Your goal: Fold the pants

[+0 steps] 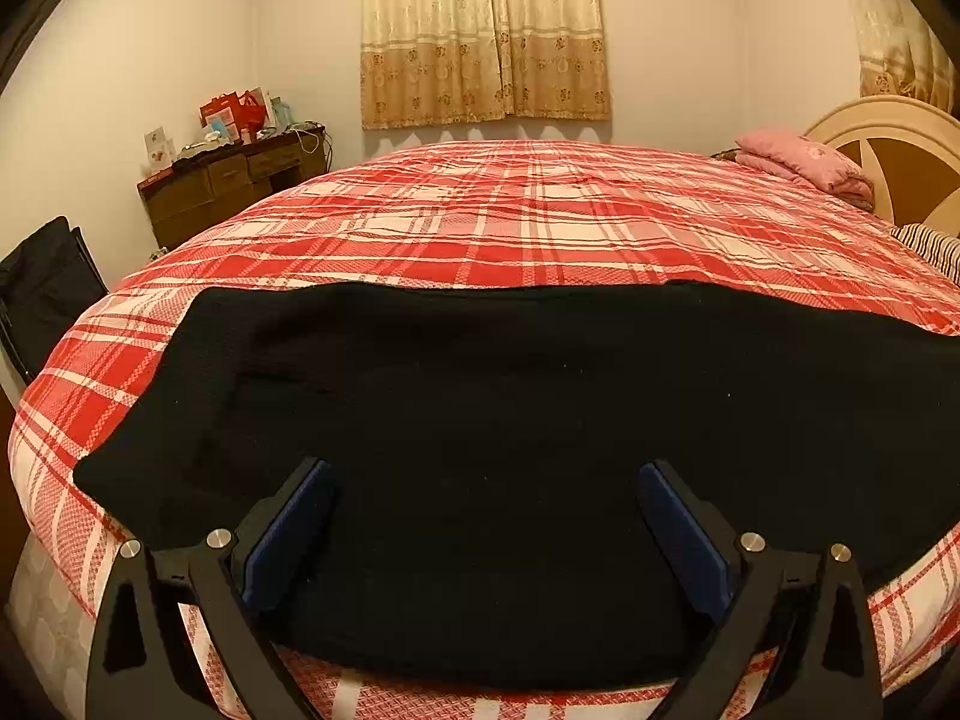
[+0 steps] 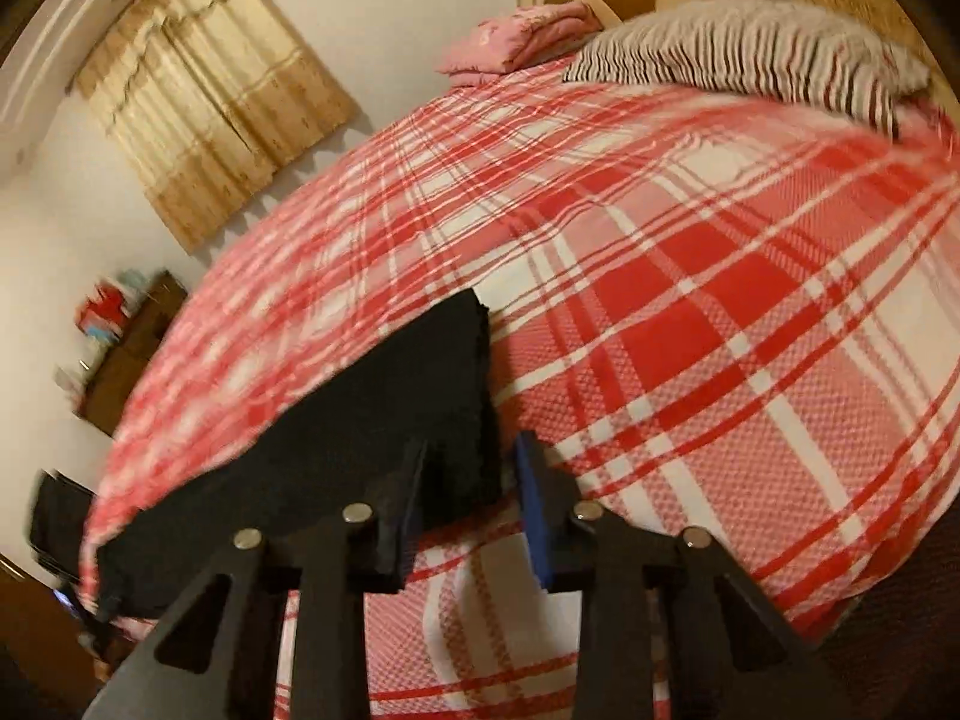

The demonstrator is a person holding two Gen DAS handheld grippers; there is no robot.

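Black pants lie flat along the near edge of a bed covered by a red-and-white plaid bedspread, their long axis running left to right, parallel to that edge. One end reaches the bed's left near corner; which end is the waist cannot be told. The left gripper hovers over the cloth near its near edge, fingers spread wide, nothing between the blue pads. The right gripper sits at the garment's right end, fingers partly closed around the layered cloth corner; whether the pads press it cannot be told. A striped pillow lies far right.
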